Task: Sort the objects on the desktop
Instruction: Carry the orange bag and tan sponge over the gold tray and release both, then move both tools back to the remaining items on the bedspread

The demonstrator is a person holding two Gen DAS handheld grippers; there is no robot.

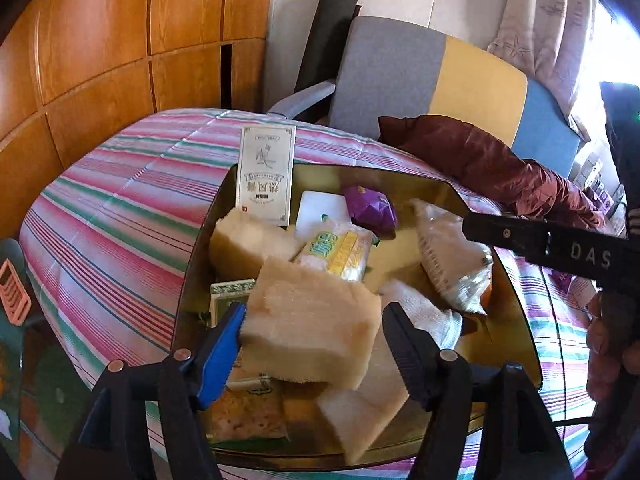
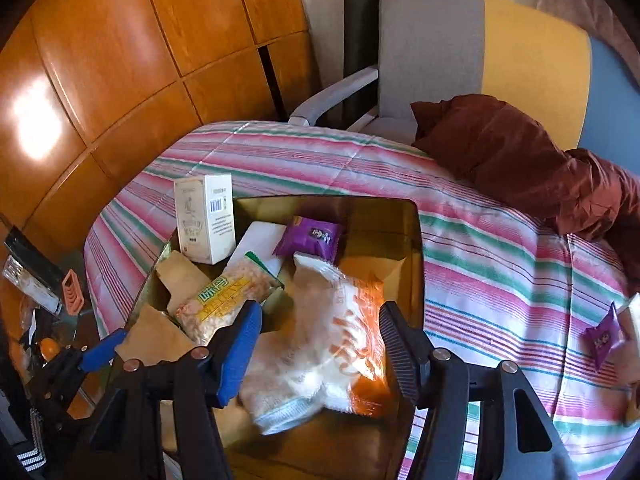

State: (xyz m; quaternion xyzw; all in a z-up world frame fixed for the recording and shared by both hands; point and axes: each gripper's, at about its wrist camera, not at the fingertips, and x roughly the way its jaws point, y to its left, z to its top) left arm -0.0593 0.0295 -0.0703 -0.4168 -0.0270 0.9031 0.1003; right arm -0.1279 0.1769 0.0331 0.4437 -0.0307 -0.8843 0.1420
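**Both grippers over the gold tray**

The tan sponge block [image 1: 312, 328] sits between the fingers of the left gripper [image 1: 312, 332]. Its left edge touches the blue pad, while a gap shows at the black finger on the right, so the jaws stand open around it and do not clamp it. Beyond that gripper lie a second sponge block [image 1: 244, 244], a yellow-green snack packet [image 1: 340, 252], a purple packet [image 1: 372, 208] and a cream box [image 1: 266, 176] standing upright at the far rim of the gold tray [image 1: 200, 264].

The right gripper [image 2: 320, 348] hangs over a clear bag with orange print [image 2: 332, 340]. The bag is blurred, and its jaws look parted with neither pad pressing on it, though that is hard to judge. Ahead and left of it are the snack packet [image 2: 224, 300] and the cream box [image 2: 206, 220].

The tray rests on a striped cloth [image 2: 500, 280] covering the desk. A maroon garment [image 2: 520, 160] lies at its far edge, before a chair [image 2: 460, 60].
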